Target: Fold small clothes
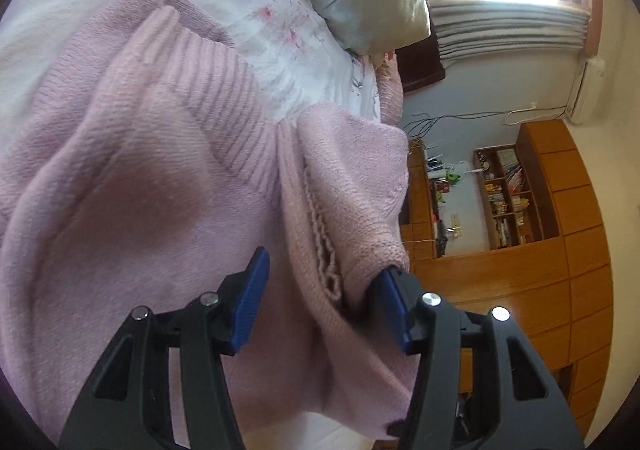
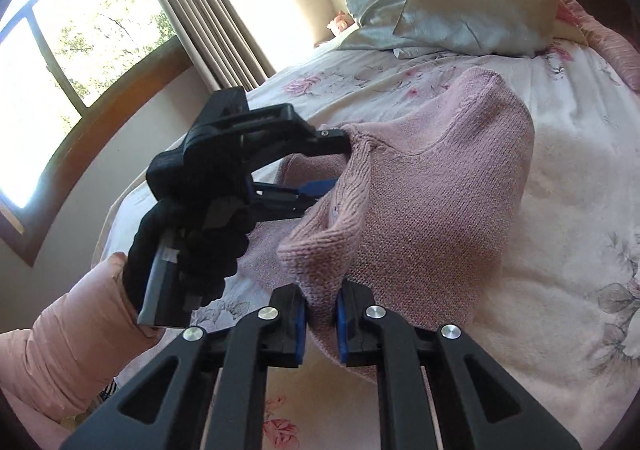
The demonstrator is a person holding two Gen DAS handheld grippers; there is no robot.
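Observation:
A pink knit sweater (image 1: 140, 170) lies rumpled on the floral bedsheet (image 1: 280, 34), its ribbed hem turned up. In the left wrist view my left gripper (image 1: 324, 290) is open wide, with a hanging fold and seam of the sweater between its blue pads (image 1: 256, 290). The right-hand pad is partly under the knit. From the right wrist view the sweater (image 2: 440, 190) is lifted in a hump. My right gripper (image 2: 320, 314) is shut on a pinched edge of it. The left gripper (image 2: 338, 164) is at the sweater's far edge, jaws apart, held by a black-gloved hand (image 2: 192, 250).
Silky pillows (image 2: 460, 2) are stacked at the head of the bed. A window (image 2: 60, 50) and curtain (image 2: 200, 10) are to the left. A pink sleeve (image 2: 72, 338) is at the lower left. Wooden cabinets (image 1: 560, 250) and shelves stand beyond the bed edge.

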